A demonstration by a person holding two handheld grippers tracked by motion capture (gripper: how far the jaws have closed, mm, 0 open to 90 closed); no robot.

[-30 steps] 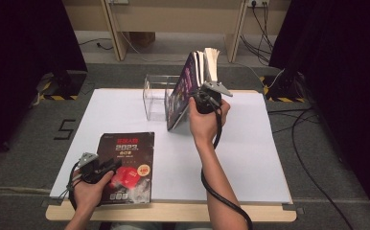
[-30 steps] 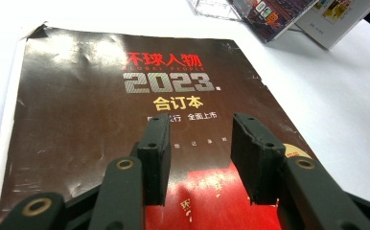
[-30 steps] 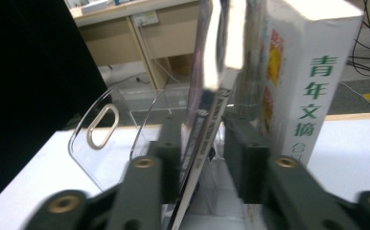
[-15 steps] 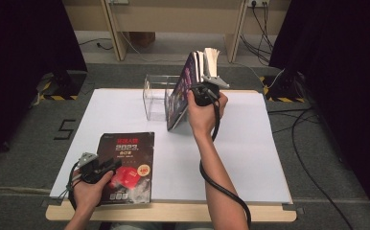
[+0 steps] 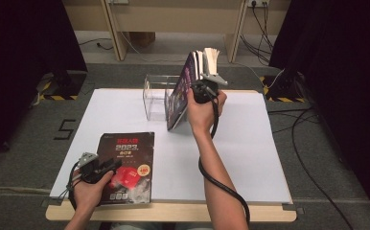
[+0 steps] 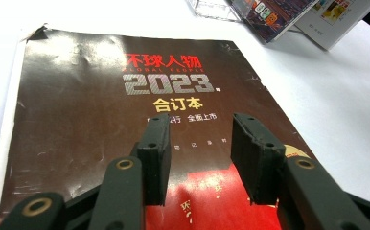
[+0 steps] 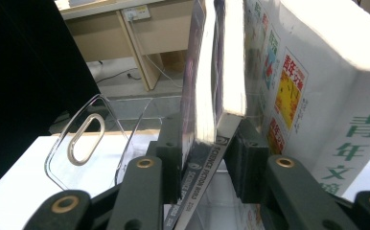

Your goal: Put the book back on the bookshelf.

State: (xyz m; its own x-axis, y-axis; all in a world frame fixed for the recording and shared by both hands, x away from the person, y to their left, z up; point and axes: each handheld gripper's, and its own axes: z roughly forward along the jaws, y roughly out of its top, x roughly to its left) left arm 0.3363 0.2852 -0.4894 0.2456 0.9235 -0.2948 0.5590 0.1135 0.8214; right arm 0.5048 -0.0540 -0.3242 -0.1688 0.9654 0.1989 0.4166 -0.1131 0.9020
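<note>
The right hand-held gripper point(image 5: 206, 82) has just been closing; its jaws straddle the spines of the upright magazines point(image 7: 212, 81), the left pad touching, the right pad's contact hard to make out. The magazines lean against the clear acrylic stand point(image 5: 155, 96) at the counter's point(image 5: 250, 143) far edge; their lower ends are hidden. The left hand-held gripper point(image 6: 200, 143), jaws apart, hovers over the dark 2023 magazine point(image 5: 125, 165) lying flat at the near edge. Open counter lies to the right.
</note>
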